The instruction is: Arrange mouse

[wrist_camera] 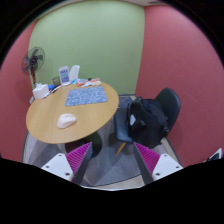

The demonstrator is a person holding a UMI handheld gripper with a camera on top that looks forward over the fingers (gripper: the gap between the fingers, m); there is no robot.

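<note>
Matt wood table (pixel 45 120); white plastic mouse (pixel 67 120)

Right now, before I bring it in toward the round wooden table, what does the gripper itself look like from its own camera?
Only the two-finger gripper tips show. Each finger has a light grey, almost white outer body, and each carries a magenta pad with a ribbed, striped texture on its inner face. The two fingers look alike and mirror each other. No cable, marking, hand or sleeve is visible.
</note>
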